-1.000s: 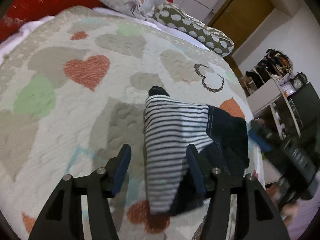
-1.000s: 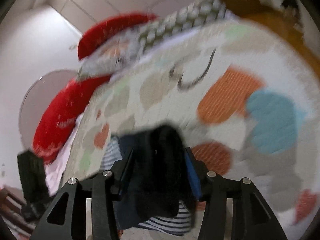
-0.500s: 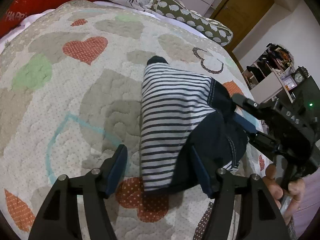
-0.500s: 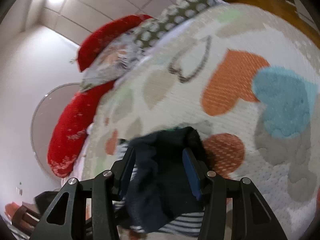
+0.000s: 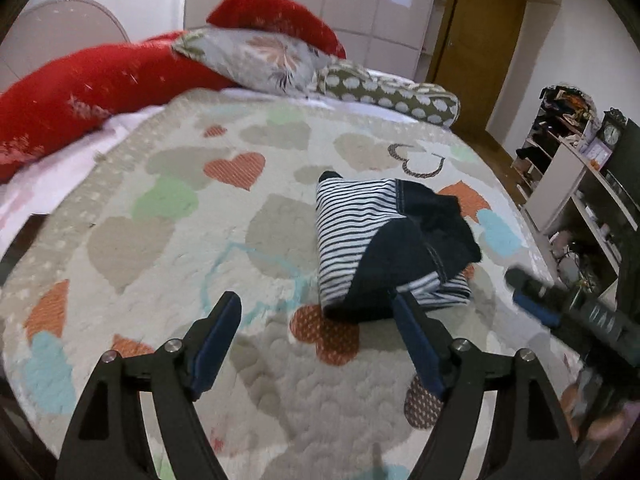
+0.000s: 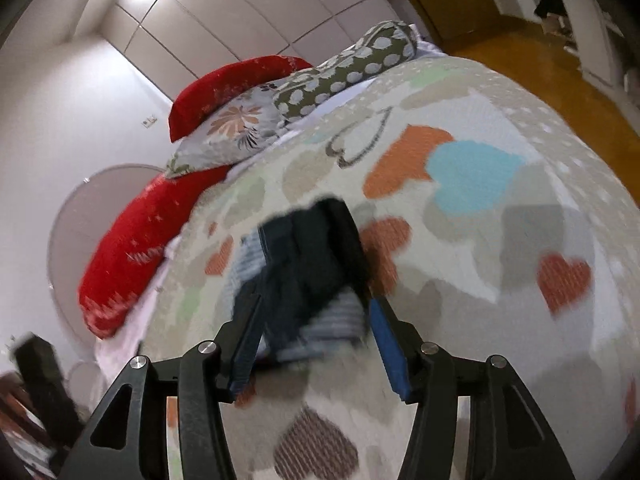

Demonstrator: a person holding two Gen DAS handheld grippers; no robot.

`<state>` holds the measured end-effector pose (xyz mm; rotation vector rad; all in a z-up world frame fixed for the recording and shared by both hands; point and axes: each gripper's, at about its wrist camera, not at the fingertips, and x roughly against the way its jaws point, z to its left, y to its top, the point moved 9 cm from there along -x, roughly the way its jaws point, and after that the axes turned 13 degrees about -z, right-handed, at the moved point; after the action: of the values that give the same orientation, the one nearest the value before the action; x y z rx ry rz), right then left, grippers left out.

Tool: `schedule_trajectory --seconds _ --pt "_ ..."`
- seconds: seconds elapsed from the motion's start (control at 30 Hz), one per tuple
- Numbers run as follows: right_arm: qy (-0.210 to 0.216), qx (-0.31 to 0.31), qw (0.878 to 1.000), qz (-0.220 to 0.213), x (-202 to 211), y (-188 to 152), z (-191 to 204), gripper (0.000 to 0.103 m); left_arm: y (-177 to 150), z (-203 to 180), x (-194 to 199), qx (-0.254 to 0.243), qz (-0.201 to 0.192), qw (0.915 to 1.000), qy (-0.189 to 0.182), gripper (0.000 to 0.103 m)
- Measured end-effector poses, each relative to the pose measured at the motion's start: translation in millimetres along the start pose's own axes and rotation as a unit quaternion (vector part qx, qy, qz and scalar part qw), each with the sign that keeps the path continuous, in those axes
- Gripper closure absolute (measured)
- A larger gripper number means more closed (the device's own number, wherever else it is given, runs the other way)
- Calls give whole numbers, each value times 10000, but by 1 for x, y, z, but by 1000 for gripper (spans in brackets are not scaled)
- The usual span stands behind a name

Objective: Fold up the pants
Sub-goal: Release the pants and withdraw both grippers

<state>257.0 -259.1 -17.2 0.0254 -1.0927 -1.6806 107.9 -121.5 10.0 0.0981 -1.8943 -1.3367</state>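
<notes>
The pants (image 5: 384,240), navy with a black-and-white striped part, lie folded in a compact bundle on the heart-patterned quilt (image 5: 160,240). My left gripper (image 5: 316,312) is open and empty, just in front of the bundle's near edge. My right gripper (image 6: 312,316) is open and empty too, raised a little in front of the bundle (image 6: 312,272), which looks blurred in that view. The right gripper also shows at the right edge of the left wrist view (image 5: 536,300).
Red, floral and spotted pillows (image 5: 260,56) lie along the head of the bed. A shelf unit (image 5: 580,168) with clutter stands right of the bed. A wooden door (image 5: 480,40) and wardrobe fronts are behind. The bed's right edge drops to a wooden floor (image 6: 560,64).
Both grippers have let go of the pants and drawn back from the bundle. The right gripper, shut on the navy cloth a second ago, is now open. The bundle lies still.
</notes>
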Motion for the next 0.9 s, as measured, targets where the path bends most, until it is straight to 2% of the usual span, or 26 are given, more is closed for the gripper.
schedule_trajectory --seconds 0.23,0.4,0.57,0.9 --pt "-457 264 9986 -58 42 -42 -6 43 0 -5 46 -33 -416 9991 68 20" --pt "-628 496 9966 -174 63 -53 -1 40 1 -5 75 15 -596 9982 97 19" --pt "-758 569 9953 -210 81 -64 4 36 5 -4 96 46 -819 9965 186 12" --pt "-934 1071 9896 208 71 -108 12 35 -9 -20 93 -124 -648 9978 35 12"
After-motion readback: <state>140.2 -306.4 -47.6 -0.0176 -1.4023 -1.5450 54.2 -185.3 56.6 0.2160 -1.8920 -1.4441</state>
